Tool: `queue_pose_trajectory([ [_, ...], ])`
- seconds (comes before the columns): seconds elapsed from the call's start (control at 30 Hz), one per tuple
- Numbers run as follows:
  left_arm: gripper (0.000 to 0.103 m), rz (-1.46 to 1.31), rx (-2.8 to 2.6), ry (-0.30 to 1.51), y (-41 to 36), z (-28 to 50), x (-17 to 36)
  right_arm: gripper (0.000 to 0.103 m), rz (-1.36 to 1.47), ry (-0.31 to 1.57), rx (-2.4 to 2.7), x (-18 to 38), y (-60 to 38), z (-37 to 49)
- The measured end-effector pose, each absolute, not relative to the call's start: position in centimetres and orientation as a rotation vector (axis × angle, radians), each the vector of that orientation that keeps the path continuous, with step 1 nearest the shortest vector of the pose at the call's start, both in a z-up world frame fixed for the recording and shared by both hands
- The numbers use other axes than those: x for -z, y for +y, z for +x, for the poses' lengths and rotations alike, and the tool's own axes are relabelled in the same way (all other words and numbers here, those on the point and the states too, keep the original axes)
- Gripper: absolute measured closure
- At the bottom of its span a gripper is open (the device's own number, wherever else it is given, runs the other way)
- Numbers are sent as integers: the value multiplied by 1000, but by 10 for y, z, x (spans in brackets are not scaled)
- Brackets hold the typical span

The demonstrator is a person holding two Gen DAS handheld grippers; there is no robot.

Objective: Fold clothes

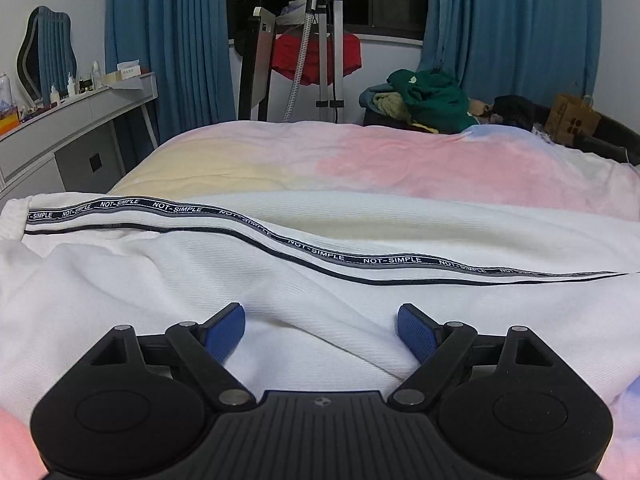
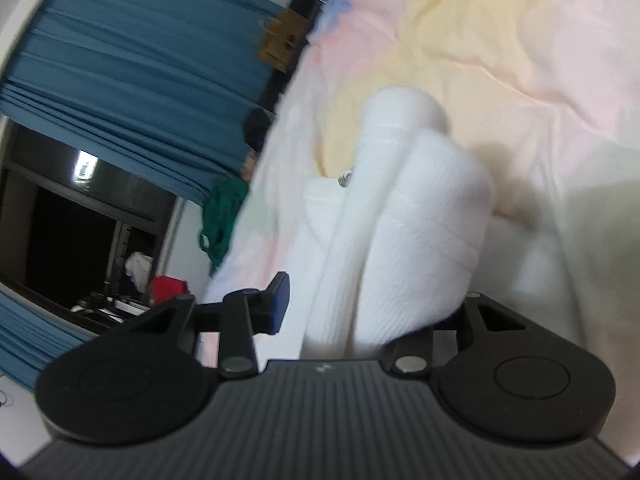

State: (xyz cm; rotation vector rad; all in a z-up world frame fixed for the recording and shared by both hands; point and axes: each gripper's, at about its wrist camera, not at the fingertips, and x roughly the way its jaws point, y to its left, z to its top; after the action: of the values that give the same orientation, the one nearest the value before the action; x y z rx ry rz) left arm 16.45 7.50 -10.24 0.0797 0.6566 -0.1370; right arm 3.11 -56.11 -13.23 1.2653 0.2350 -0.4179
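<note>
A white garment (image 1: pixel 320 248) with a dark "NOT-SIMPLE" stripe (image 1: pixel 312 250) lies spread across a pastel pink and yellow bedspread (image 1: pixel 400 160). My left gripper (image 1: pixel 321 326) hovers low over its near part, open wide. Its blue pads (image 1: pixel 226 330) stand apart with only flat cloth beneath them. In the right wrist view a thick bunched fold of the white garment (image 2: pixel 400 220) rises from between the jaws of my right gripper (image 2: pixel 368 292), which looks shut on it. The left blue pad (image 2: pixel 280 300) shows beside the fold. The cloth hides the other finger.
A grey dressing table (image 1: pixel 80 108) with bottles and a mirror (image 1: pixel 44 52) stands at left. Blue curtains (image 1: pixel 168 40) frame a dark window. A metal stand (image 1: pixel 328 60) with red cloth is beyond the bed. A pile of green clothes (image 1: pixel 432 100) and a cardboard bag (image 1: pixel 572 118) sit at far right.
</note>
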Motion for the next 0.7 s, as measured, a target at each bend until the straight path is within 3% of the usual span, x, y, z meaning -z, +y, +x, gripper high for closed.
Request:
queue_pose_trajectory([
  [0.33, 19, -56, 179, 602, 85, 147, 79, 62, 1300, 257, 454, 145, -561, 29],
  [0.5, 17, 24, 118, 620, 79, 147, 90, 84, 1217, 266, 497, 133, -558, 34],
  [0.7, 13, 97, 97, 624, 72, 151, 100, 91, 1119, 224, 510, 104, -547, 38],
])
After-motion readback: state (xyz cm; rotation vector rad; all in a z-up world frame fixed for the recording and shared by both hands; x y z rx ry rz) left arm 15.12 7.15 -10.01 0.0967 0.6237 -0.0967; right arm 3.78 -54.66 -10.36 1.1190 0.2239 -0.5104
